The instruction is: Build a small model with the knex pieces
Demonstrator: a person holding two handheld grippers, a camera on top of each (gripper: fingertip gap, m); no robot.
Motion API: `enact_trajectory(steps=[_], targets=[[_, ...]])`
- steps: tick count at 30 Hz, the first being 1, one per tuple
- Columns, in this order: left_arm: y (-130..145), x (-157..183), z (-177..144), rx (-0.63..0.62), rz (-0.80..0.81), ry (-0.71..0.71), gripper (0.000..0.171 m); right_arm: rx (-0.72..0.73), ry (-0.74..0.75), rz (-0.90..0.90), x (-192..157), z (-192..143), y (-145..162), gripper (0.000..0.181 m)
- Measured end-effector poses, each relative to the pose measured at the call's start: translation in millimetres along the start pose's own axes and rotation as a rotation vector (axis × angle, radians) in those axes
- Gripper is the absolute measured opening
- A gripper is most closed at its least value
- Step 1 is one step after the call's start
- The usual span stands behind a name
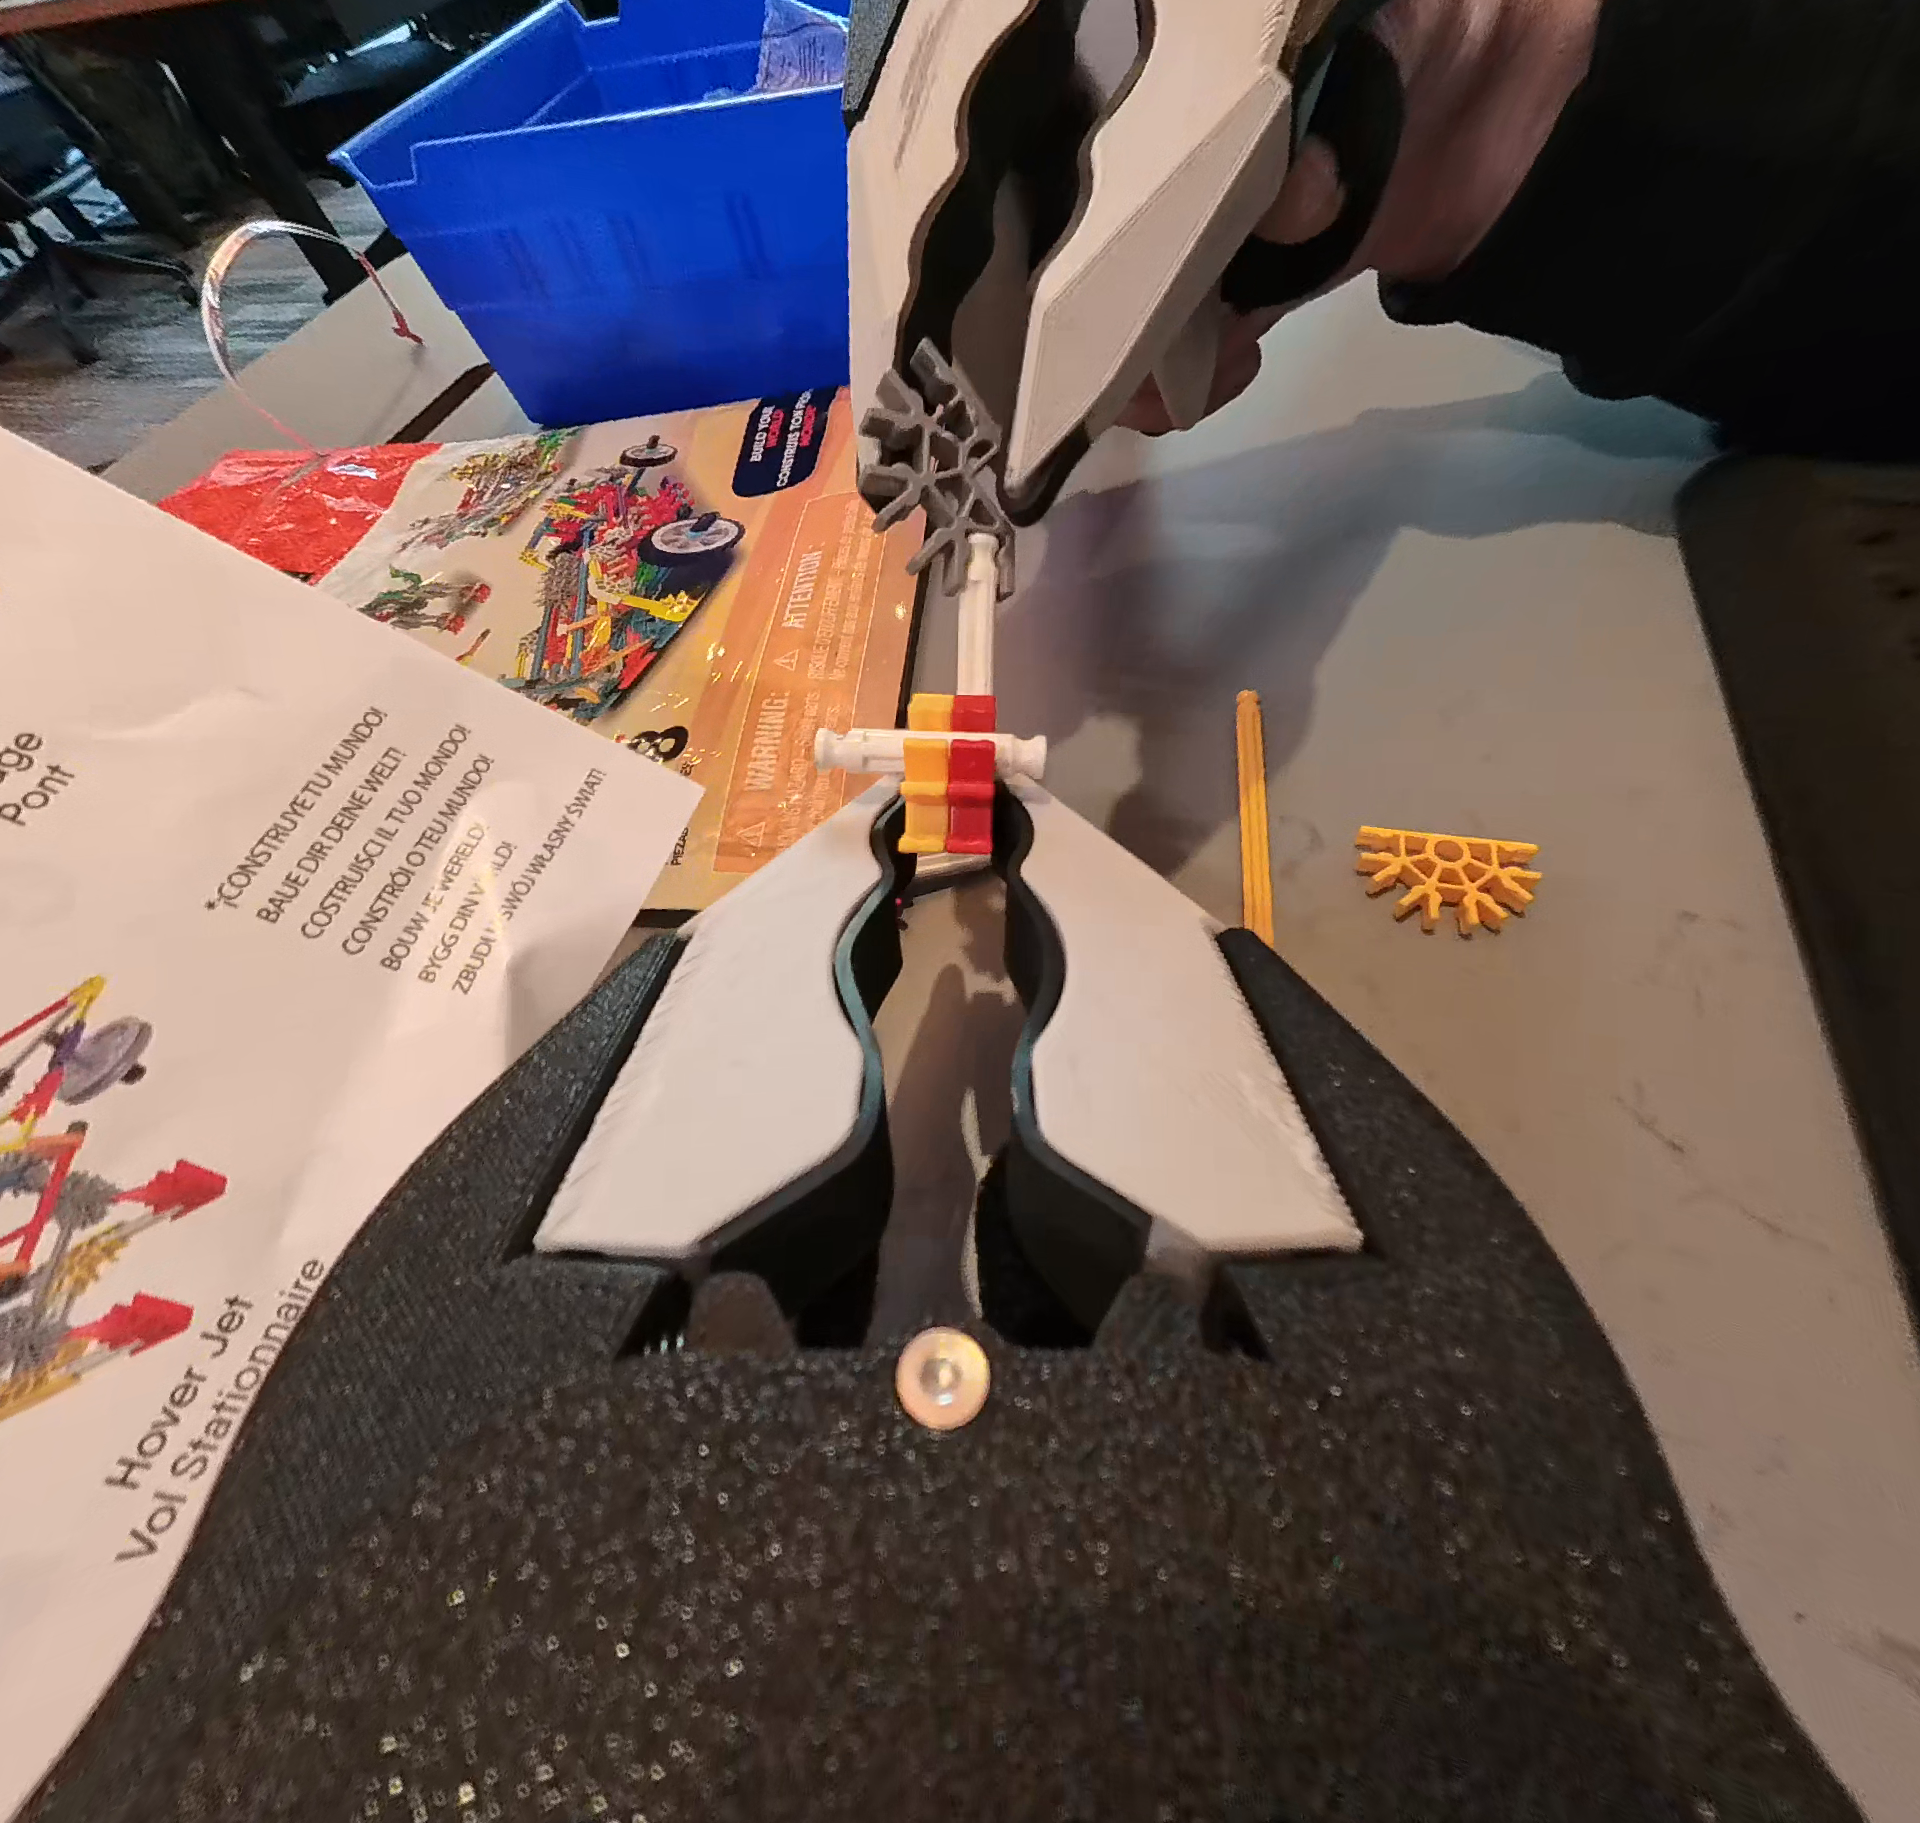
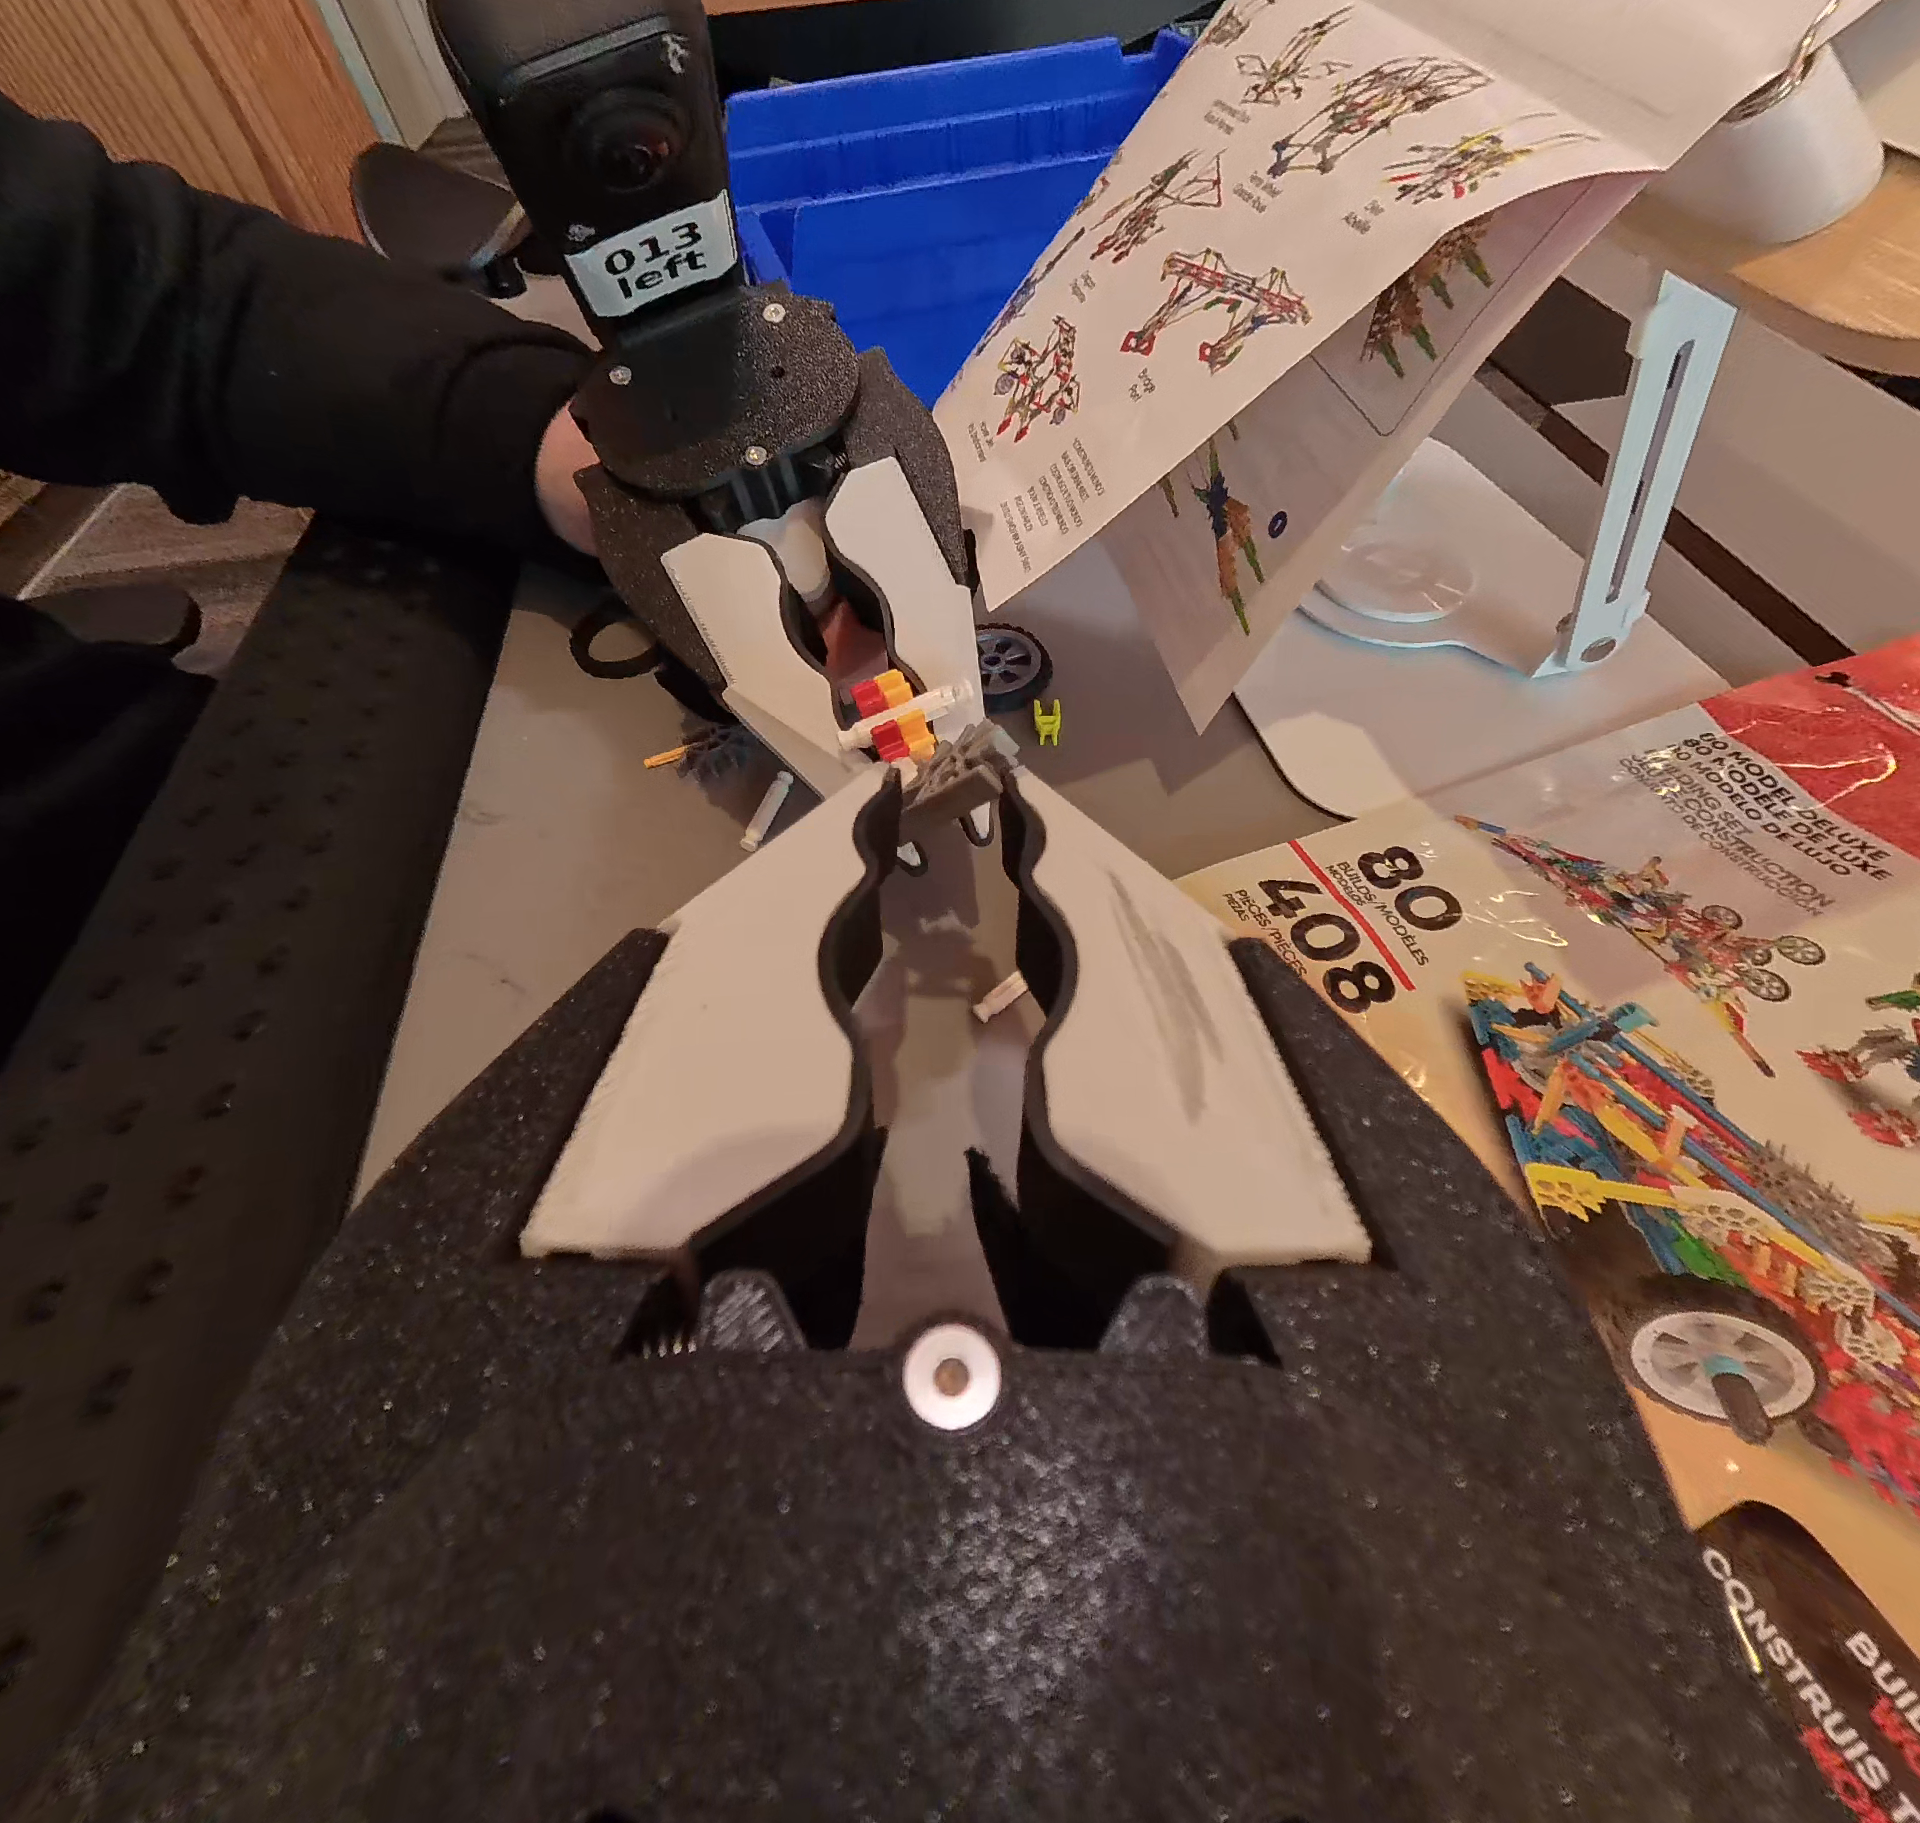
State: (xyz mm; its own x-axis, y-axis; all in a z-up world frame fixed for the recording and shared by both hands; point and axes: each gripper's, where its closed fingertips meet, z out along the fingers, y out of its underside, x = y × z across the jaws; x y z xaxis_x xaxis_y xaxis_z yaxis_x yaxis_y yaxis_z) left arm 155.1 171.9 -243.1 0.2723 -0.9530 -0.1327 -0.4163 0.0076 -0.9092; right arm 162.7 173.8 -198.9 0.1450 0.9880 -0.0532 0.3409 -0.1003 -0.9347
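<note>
Tabletop: pale grey, smooth.
Left side: blue bin, printed toy package, white instruction sheet.
Right side: yellow rod just beside yellow fan-shaped connector.
Edge: black perforated mat.

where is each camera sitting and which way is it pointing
Left wrist view: on the left gripper, looking along its fingers over the table at the red and yellow clips on white rods; the right gripper and a hand show beyond.
Right wrist view: on the right gripper, facing back at the left gripper and a black sleeve.
Shared: the rod-and-clip piece, grey connector, blue bin, printed bag.
</note>
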Motion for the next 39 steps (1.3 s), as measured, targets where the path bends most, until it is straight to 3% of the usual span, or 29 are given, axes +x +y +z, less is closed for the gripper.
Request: enact_trajectory(steps=[9, 23, 39], targets=[[-1, -4, 0, -0.01, 0.025, -0.039, 0.012, 0.007, 0.007, 0.015, 3, 0, -1, 0.017], [4, -30, -3, -0.124, 0.347, -0.341, 0.011, 0.007, 0.036, 0.092, 11, 4, -1, 0.009], [4, -36, -4, -0.143, 0.427, -0.405, 0.011, 0.018, 0.043, 0.105, 13, 5, -2, 0.008]])
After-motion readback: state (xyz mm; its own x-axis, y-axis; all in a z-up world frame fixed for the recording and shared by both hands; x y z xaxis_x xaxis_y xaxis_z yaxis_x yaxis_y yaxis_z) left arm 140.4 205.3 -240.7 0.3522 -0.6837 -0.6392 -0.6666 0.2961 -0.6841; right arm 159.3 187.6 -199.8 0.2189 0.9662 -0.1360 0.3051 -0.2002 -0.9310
